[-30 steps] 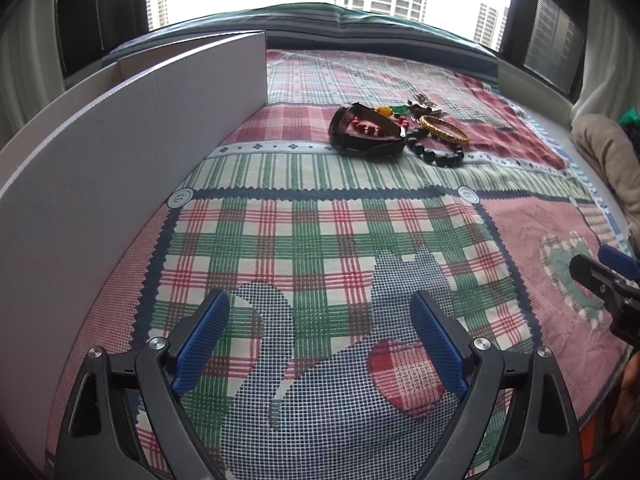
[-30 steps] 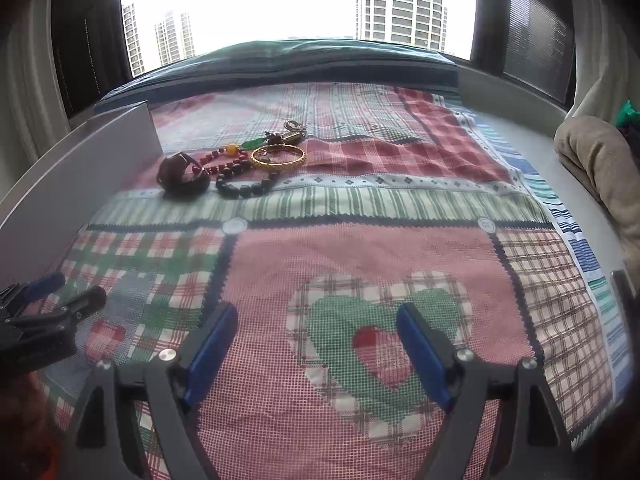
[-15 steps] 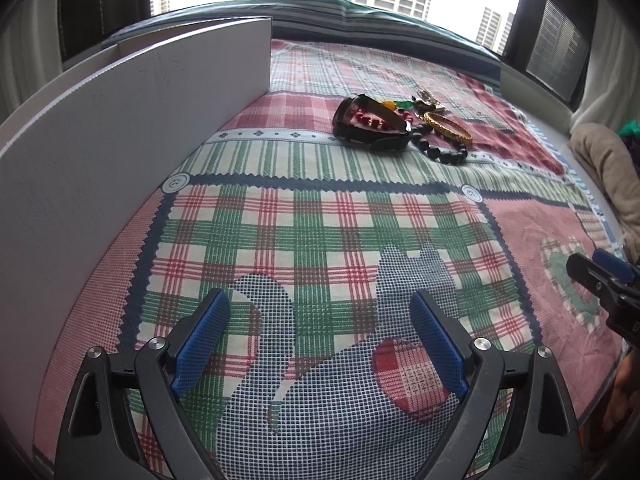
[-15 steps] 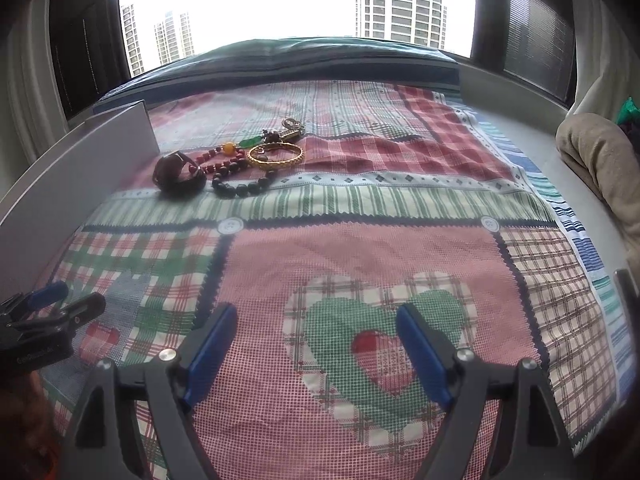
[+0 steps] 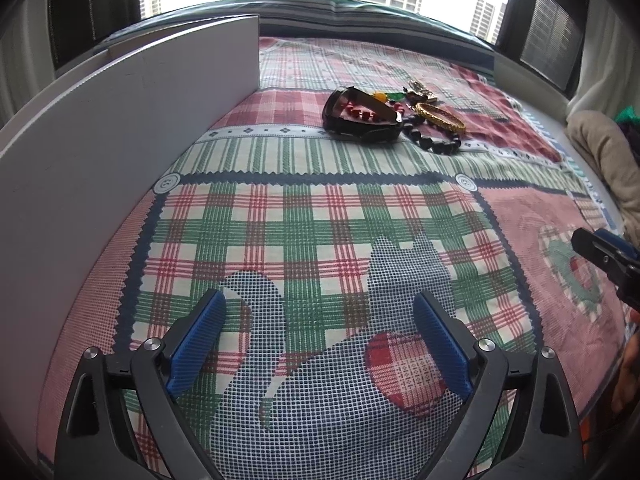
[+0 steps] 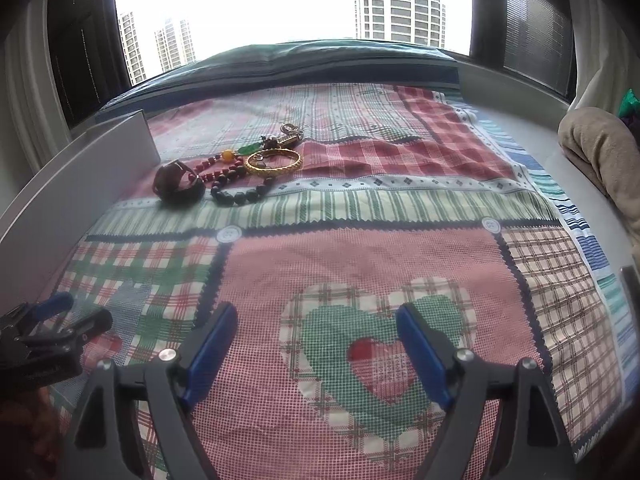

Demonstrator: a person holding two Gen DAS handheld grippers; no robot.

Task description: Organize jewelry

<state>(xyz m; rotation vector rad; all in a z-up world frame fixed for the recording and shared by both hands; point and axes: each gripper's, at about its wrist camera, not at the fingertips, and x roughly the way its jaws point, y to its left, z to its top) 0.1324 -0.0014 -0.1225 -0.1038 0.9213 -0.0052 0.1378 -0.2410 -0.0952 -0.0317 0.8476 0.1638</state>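
Left wrist view shows the left gripper (image 5: pixel 318 344) hanging over the plaid cloth (image 5: pixel 304 220), its blue pads spread wide with nothing between them. A white board (image 5: pixel 120 140) stands on edge along the left side. Farther up the cloth lies the jewelry in one small heap: a dark tray (image 5: pixel 362 116) with red beads in it, a black bead bracelet (image 5: pixel 432 140) touching its right end, and a gold bangle (image 5: pixel 440 116) just behind that. The right gripper (image 6: pixel 316 344) is likewise spread wide and empty, over the heart patch (image 6: pixel 380 360), well short of the heap. A beige cushion (image 6: pixel 600 152) sits at the right.
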